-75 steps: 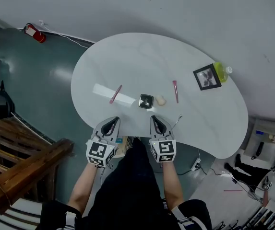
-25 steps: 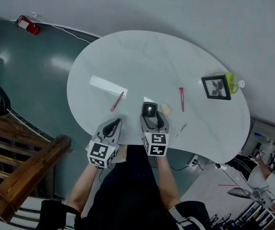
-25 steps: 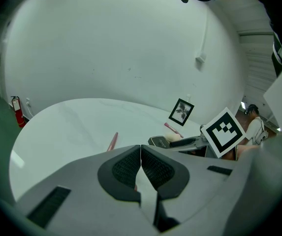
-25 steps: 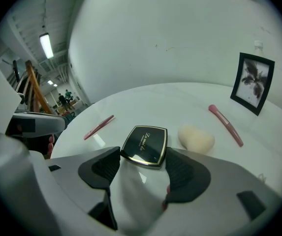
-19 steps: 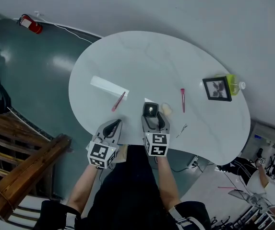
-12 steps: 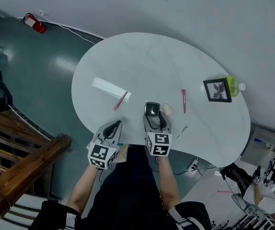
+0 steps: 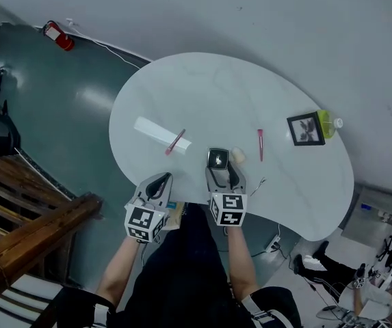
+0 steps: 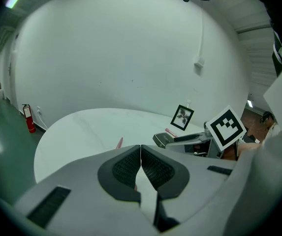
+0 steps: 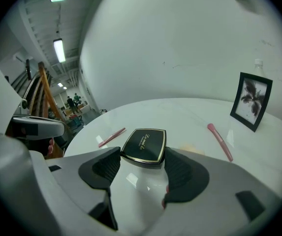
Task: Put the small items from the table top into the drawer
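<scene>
Right gripper view shows the right tongs [image 9: 141, 157] pinching the black case [image 9: 144, 145] by its two sides, and the case seems to sit on the worktop [image 9: 180, 114] near the front edge. The left tongs [image 8: 141, 156] are closed tight with nothing in them. This looks like the pick-up step, so next comes a lift and a carry to the drawer, which no view shows clearly.

Two pink brushes [image 7: 176, 142] [image 7: 260, 144], one compact [image 7: 217, 158], one sponge [image 7: 237, 156], one frame [image 7: 306, 129] (one bottle [image 7: 328, 124])

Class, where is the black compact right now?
Head view: compact sits near the table's front edge, between the right gripper's jaw tips, left of the beige puff.
</scene>
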Motion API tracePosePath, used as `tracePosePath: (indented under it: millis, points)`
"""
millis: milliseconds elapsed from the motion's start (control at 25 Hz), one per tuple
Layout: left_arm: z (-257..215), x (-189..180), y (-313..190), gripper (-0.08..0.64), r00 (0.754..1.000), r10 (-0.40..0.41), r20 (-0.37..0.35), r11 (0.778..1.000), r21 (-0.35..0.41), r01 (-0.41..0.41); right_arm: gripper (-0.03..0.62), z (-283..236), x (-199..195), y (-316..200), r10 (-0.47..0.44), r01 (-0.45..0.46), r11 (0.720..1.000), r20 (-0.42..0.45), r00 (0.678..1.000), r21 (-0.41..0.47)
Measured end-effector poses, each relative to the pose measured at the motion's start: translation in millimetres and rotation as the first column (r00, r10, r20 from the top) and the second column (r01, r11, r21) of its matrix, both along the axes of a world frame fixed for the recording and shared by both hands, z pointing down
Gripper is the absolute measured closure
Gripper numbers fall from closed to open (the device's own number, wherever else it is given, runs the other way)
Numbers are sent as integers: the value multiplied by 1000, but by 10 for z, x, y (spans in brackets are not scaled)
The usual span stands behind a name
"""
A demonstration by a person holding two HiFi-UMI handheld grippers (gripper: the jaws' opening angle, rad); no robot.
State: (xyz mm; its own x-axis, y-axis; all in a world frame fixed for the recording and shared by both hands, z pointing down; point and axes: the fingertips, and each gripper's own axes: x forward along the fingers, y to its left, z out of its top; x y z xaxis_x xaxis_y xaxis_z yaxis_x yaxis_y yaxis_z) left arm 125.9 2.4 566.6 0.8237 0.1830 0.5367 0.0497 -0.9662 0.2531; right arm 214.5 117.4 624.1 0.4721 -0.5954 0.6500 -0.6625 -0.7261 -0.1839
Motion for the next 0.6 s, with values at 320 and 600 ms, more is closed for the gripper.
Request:
tracePosePath:
  millis: [320,600]
  points:
    - [-326,-332,-83,540,997,-61,-50,997,36,63,296,-394,-341,-94,-73,74,997,-53,996,22]
    - [-540,-794,-149,540,989,-121,-91,990,59,126,296,-700,-708,-274,-157,161,986,-98,983,38]
